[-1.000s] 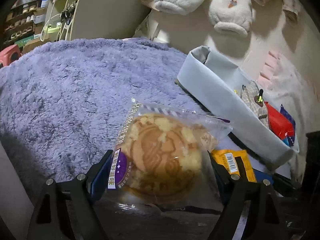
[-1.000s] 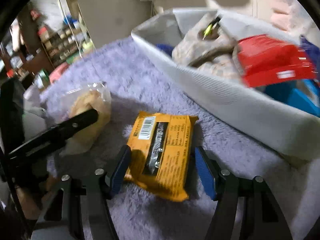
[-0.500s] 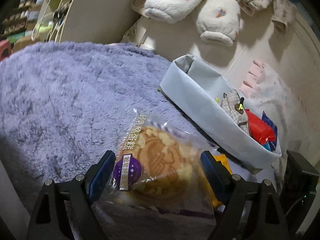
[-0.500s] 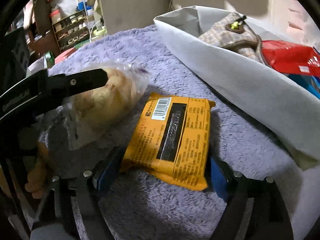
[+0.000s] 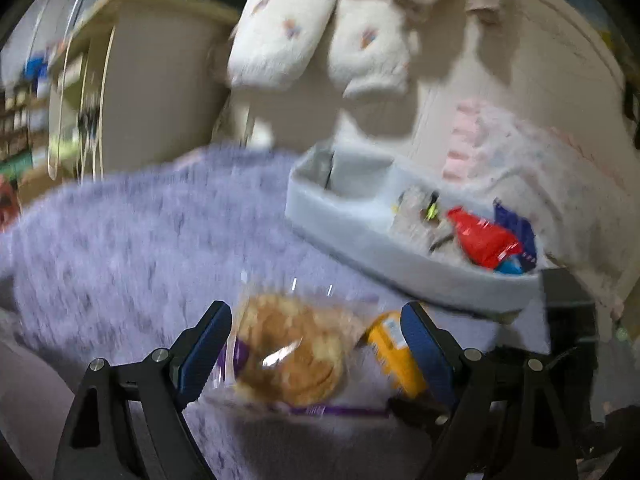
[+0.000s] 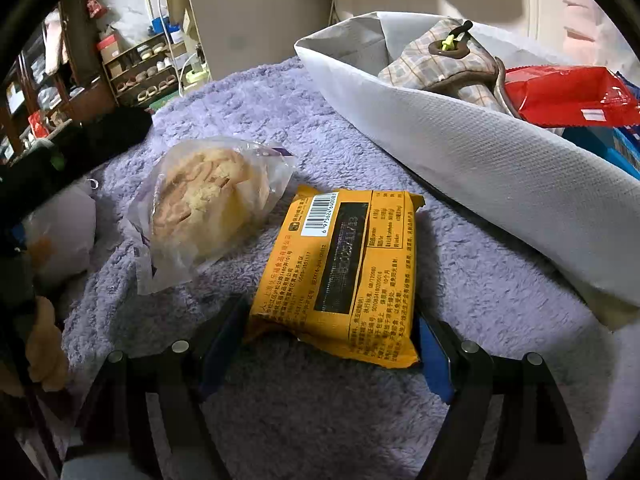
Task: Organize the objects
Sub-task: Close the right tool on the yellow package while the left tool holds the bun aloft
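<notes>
A round pastry in a clear bag [image 5: 292,348] [image 6: 208,204] lies on the purple fleece blanket [image 5: 132,240]. My left gripper [image 5: 316,340] is open above it, pulled back, holding nothing. A yellow snack packet [image 6: 344,272] [image 5: 394,348] lies beside the pastry. My right gripper [image 6: 332,332] is open, its fingers on either side of the packet's near end. A grey fabric bin [image 6: 460,152] [image 5: 360,224] stands to the right with a plaid pouch [image 6: 444,60] and a red packet [image 6: 568,96] inside.
The left wrist view is blurred by motion. White fluffy slippers [image 5: 320,40] hang on the wall behind the bin. Shelves with shoes [image 6: 140,68] stand at the far left. A pale soft toy [image 6: 60,236] lies at the blanket's left edge.
My left gripper has let go of the pastry and drawn back and up; the pastry now lies on the blanket. My right gripper has moved in around the yellow packet.
</notes>
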A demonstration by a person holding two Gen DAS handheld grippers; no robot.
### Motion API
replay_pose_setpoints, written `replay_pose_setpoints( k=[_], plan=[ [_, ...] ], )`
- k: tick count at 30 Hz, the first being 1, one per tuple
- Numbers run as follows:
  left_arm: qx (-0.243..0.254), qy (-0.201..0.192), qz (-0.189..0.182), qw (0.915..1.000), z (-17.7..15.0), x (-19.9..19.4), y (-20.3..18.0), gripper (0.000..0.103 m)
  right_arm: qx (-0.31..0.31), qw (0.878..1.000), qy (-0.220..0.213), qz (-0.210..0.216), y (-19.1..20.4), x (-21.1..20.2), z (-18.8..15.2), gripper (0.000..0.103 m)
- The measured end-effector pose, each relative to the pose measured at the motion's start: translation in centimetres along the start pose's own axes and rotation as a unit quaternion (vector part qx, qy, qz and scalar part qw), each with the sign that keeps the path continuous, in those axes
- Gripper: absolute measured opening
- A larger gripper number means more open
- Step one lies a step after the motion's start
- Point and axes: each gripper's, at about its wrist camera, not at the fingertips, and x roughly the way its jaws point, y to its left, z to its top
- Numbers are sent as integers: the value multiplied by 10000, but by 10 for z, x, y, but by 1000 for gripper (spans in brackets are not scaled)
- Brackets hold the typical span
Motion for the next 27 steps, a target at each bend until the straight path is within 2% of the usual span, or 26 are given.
replay_pose_setpoints(
  k=[1,3,12,15,17,19,27],
  plan=[
    [-198,311,-1,9993,-5,11,8,85,11,10000,-11,17,-1,-1,-1,77],
    [-350,556,41,9978,-15,22,16,87,101,9999,-55,50,-8,-4,-2,72],
    [4,490,272,9984,-20,22,2,87,321,9989,-272,-203,-11,-16,-8,70],
    [38,626,337,9975,-19,27,1,95,322,9987,-324,-205,-9,-18,-4,70],
    [74,946,449,9945,-21,38,1,102,333,9988,-308,-186,-11,-17,-4,70],
    [124,1229,576,9907,-24,49,1,103,335,9988,-303,-181,-13,-18,-5,70],
    [546,1570,1123,9797,-29,62,-14,103,357,9988,-295,-150,-16,-20,-7,70]
  ],
)
